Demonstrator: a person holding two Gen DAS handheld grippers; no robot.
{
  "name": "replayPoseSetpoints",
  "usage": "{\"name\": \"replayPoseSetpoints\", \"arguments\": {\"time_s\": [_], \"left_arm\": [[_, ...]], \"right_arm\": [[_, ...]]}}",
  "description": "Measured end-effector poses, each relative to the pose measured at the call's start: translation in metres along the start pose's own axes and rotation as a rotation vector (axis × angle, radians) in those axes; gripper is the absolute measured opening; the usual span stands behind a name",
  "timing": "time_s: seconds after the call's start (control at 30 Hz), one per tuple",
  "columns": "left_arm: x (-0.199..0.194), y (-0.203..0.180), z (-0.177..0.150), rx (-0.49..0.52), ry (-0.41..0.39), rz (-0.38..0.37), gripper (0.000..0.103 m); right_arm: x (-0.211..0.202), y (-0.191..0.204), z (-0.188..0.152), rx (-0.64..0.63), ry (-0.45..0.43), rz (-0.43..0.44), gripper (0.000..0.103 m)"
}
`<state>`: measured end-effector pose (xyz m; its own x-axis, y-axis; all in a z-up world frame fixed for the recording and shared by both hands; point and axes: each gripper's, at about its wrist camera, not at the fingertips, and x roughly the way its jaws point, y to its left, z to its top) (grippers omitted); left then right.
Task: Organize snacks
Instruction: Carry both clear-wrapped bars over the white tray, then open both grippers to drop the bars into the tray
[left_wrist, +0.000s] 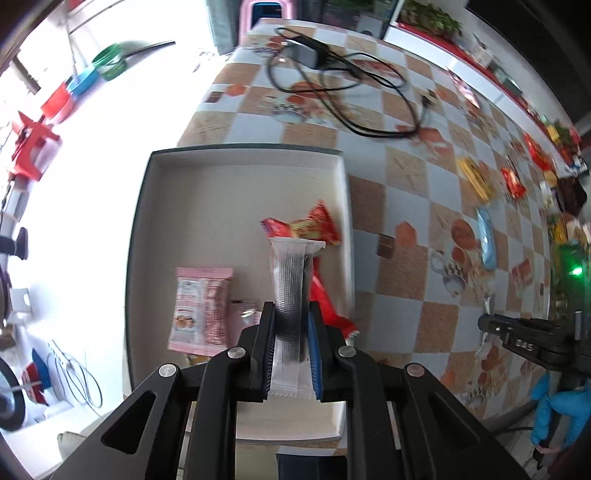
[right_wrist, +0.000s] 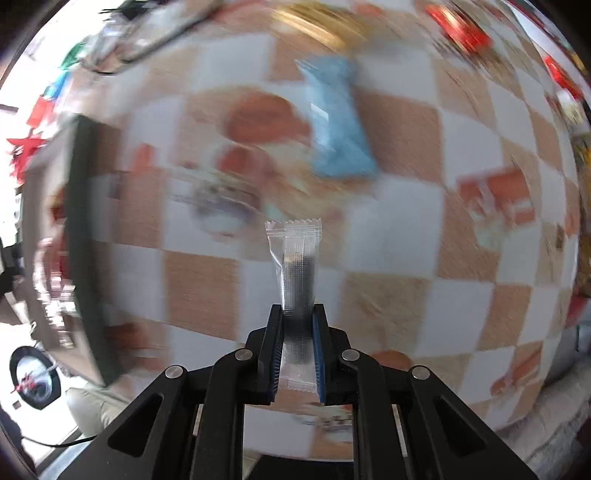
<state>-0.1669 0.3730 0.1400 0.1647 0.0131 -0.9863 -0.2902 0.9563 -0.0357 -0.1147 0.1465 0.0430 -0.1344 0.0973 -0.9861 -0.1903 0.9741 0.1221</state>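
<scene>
Checkered tablecloth (left_wrist: 406, 177) shows the job partly done: the box (left_wrist: 162, 206) holds pink (left_wrist: 199, 306) and red (left_wrist: 306, 225) packs, each gripper, left (left_wrist: 291, 317) and right (right_wrist: 298, 317), is clamped on a clear sachet, while the blue pack (right_wrist: 338, 122) and others lie loose.

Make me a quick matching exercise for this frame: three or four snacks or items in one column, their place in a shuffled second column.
1. pink packet
2. blue packet
3. black cable
4. clear sachet

A. clamped in the left gripper
B. lying inside the white box
C. on the tablecloth, beyond the box
D. on the tablecloth, ahead of the right gripper

Pairs: 1-B, 2-D, 3-C, 4-A
</scene>
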Motion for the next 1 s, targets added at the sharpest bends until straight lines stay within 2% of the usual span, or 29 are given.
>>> {"name": "replayPoseSetpoints", "arguments": {"time_s": [0.33,0.4,0.57,0.77,1.0], "left_arm": [[0.004,0.041,0.009,-0.080,-0.004,0.009,0.018],[0.008,0.046,0.009,-0.089,0.004,0.012,0.018],[0.018,0.056,0.004,-0.103,0.030,0.014,0.018],[0.030,0.063,-0.007,-0.112,0.067,0.013,0.018],[0.039,0.069,-0.014,-0.116,0.104,0.006,0.020]], "right_arm": [[-0.050,0.116,0.030,-0.201,-0.071,0.175,0.016],[-0.050,0.140,0.025,-0.236,-0.072,0.189,0.016],[-0.041,0.180,0.037,-0.285,-0.042,0.224,0.016],[-0.023,0.206,0.041,-0.301,0.008,0.247,0.016],[-0.011,0.218,0.039,-0.326,0.044,0.243,0.016]]}}
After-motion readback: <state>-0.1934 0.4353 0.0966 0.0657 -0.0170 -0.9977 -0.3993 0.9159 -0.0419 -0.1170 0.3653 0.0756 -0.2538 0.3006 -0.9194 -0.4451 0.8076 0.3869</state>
